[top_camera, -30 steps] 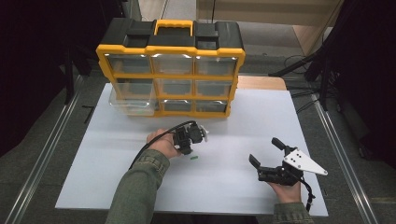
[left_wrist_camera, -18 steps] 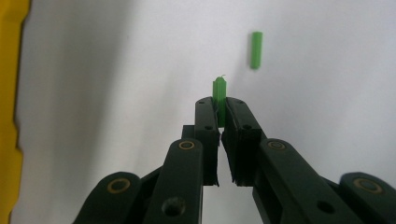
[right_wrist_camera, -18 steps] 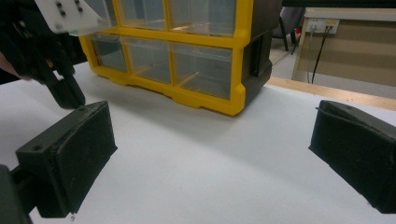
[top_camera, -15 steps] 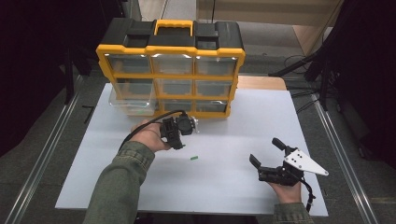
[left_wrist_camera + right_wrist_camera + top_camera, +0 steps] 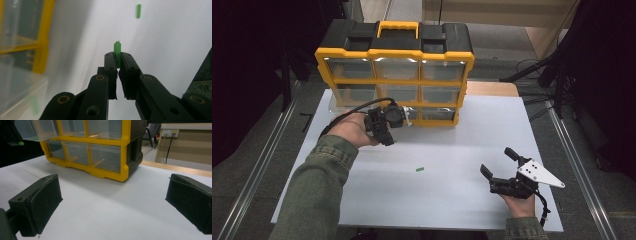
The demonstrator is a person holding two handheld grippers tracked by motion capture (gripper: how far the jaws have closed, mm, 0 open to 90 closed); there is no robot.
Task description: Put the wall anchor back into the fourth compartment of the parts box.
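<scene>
A: We note the left gripper pinching a green peg, raised just before the yellow drawer organizer.
B: And the right gripper rests spread wide; a second green peg lies on the white table.

The left gripper is held raised over the tabletop's far left part, its jaws clamped nearly together. The right gripper is rested near the near right corner, jaws spread wide.

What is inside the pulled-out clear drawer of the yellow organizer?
In the left gripper view, the clear drawer seems to hold one blurred green piece. Its walls blur the rest, so other contents cannot be told.
</scene>
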